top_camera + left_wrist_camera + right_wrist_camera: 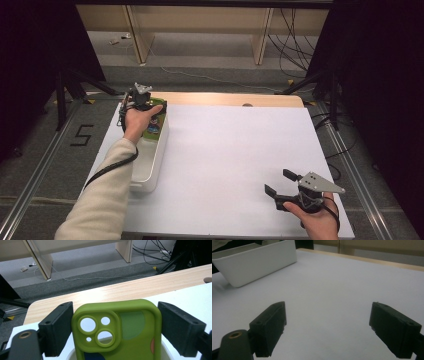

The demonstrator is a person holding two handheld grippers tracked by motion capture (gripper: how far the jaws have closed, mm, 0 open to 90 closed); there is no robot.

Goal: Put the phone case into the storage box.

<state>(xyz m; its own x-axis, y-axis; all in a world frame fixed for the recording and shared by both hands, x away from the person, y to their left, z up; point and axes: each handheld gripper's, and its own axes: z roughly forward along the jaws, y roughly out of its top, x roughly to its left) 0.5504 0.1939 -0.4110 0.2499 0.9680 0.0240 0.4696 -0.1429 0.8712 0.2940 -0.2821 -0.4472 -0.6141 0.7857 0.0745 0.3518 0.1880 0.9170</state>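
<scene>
A green phone case [130, 335] with camera cut-outs and coloured patches stands upright between my left gripper's [115, 312] two black jaws, which press on its side edges. In the high view that left gripper [151, 107] holds the case [156, 120] over the far end of a white bin [150, 165] at the table's left side. My right gripper [278, 181] rests low over the white table surface at the front right. In the right gripper view its jaws [328, 315] stand wide open with nothing between them.
The white sheet [230, 155] covers most of the table, with a strip of bare wood [225, 98] along the far edge. The bin [257, 265] lies far left of my right gripper. Cables and wooden furniture legs are on the floor beyond the table.
</scene>
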